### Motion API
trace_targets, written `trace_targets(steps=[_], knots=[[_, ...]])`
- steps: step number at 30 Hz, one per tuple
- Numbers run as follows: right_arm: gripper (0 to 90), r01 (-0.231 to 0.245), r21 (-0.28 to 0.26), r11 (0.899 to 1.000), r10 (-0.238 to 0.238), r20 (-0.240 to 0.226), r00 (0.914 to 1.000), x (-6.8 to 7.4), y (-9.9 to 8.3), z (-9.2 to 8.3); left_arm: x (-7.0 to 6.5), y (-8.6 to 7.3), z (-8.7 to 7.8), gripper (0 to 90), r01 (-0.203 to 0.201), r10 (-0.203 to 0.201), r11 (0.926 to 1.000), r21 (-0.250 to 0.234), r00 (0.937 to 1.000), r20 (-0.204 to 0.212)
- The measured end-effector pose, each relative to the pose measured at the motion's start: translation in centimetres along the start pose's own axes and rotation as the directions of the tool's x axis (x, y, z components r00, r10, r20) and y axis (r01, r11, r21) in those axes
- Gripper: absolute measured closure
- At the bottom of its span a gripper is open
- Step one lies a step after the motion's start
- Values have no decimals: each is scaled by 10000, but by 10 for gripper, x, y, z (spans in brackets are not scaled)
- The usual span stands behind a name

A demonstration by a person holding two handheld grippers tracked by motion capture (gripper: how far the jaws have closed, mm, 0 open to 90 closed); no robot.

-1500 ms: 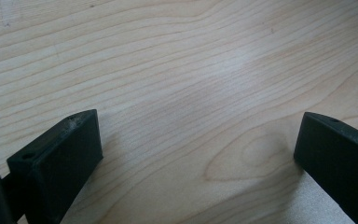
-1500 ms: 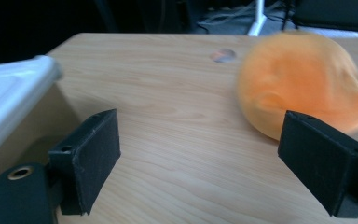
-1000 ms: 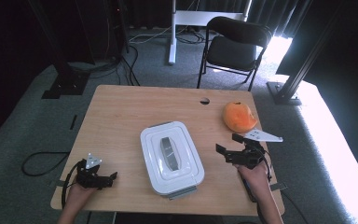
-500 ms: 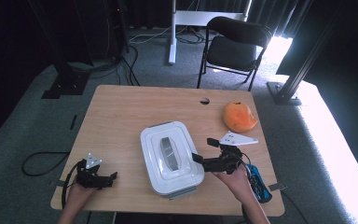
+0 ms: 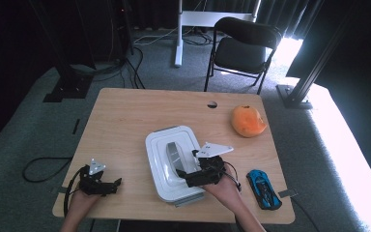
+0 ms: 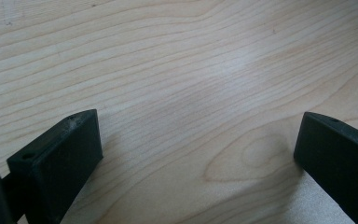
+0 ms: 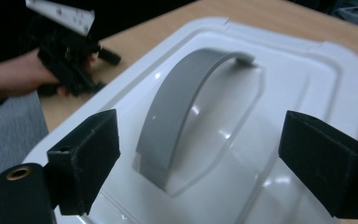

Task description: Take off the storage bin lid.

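Note:
A white lidded box (image 5: 160,145) with a grey arched handle (image 5: 174,152) lies in the middle of the wooden table (image 5: 125,116). My right gripper (image 5: 182,175) hovers over the box's near right part, jaws open and pointing left toward the handle. In the right gripper view the handle (image 7: 177,112) rises between the spread jaws of that gripper (image 7: 200,158), nothing held. My left gripper (image 5: 116,182) rests open near the table's front left corner. The left gripper view has its jaws (image 6: 196,149) wide apart over bare wood.
An orange fruit-like object (image 5: 248,121) lies at the table's far right. A blue toy car (image 5: 264,188) sits at the front right, beside my right hand. A black chair (image 5: 244,46) stands behind the table. A cable hole (image 5: 212,104) marks the far edge.
My right gripper has swung left from beside the orange object to over the white box, uncovering the blue toy car. The left gripper has stayed put.

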State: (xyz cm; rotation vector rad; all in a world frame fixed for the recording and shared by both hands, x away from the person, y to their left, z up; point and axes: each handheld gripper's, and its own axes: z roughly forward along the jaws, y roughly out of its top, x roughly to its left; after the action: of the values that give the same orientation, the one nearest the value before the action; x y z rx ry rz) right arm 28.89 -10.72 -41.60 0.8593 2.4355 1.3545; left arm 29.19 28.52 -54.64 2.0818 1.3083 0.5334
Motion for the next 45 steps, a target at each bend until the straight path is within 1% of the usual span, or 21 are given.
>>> trace_targets(steps=[1,3,5,7,8,9,10,13,15,16,17,18,19,21,23,27,28,30,37,40,45], knots=[[134,-4,78,10000,3,106,9999,2,0,2,0,0,0,12,25,-25,10000,15,10000,-22],[140,-97,119,9999,97,-11,10000,4,1,5,-1,1,0,12,63,-63,10000,16,10000,-61],[145,-43,245,9997,39,154,9999,7,1,8,-1,1,0,12,78,-77,10000,21,9999,-74],[160,-20,232,9997,17,139,9999,8,1,9,-1,1,0,12,80,-80,10000,20,9999,-80],[205,-52,237,9997,46,271,9996,11,1,11,-1,1,0,13,87,-87,10000,15,9999,-88],[229,-20,196,9998,13,351,9994,13,1,12,-1,1,0,13,88,-88,10000,15,9999,-90],[233,12,202,9998,-20,387,9992,13,1,13,-1,1,0,12,98,-97,10000,14,9999,-87],[290,158,486,9987,-182,503,9986,16,1,15,-1,1,0,12,94,-94,10000,14,9999,-89],[335,153,549,9984,-175,404,9990,17,2,16,-1,1,0,13,93,-93,10000,14,9999,-88],[380,155,563,9983,-177,394,9991,18,2,17,-2,1,1,12,99,-99,10000,1,9999,-95],[400,189,594,9981,-210,356,9991,19,2,17,-2,1,1,12,103,-103,9999,2,9999,-101],[417,185,623,9979,-212,419,9989,19,2,17,-2,1,1,13,108,-108,9999,1,9999,-106],[438,118,630,9979,-145,426,9990,20,1,17,-2,1,1,12,110,-110,9999,0,9999,-106],[461,69,588,9982,-89,332,9994,21,1,17,-2,1,1,13,108,-108,9999,2,9999,-107],[520,58,580,9983,-77,324,9994,22,1,17,-2,1,1,12,109,-109,9999,2,9999,-107],[583,34,544,9985,-46,213,9998,21,0,16,-2,1,1,12,107,-107,9999,1,9999,-107],[620,71,508,9987,-82,220,9997,21,0,16,-2,1,1,13,109,-109,9999,2,9999,-107],[621,150,481,9987,-163,263,9995,23,0,16,-2,1,1,12,109,-109,9999,2,9999,-107],[636,-31,482,9988,20,245,9997,23,0,16,-2,1,1,12,113,-113,9999,1,9999,-109],[648,-301,461,9985,296,116,9995,21,-1,16,-2,1,1,13,120,-120,9999,-1,9999,-117],[666,-703,438,9966,715,-259,9971,17,0,14,-2,1,1,12,123,-123,9999,-8,9999,-120]])
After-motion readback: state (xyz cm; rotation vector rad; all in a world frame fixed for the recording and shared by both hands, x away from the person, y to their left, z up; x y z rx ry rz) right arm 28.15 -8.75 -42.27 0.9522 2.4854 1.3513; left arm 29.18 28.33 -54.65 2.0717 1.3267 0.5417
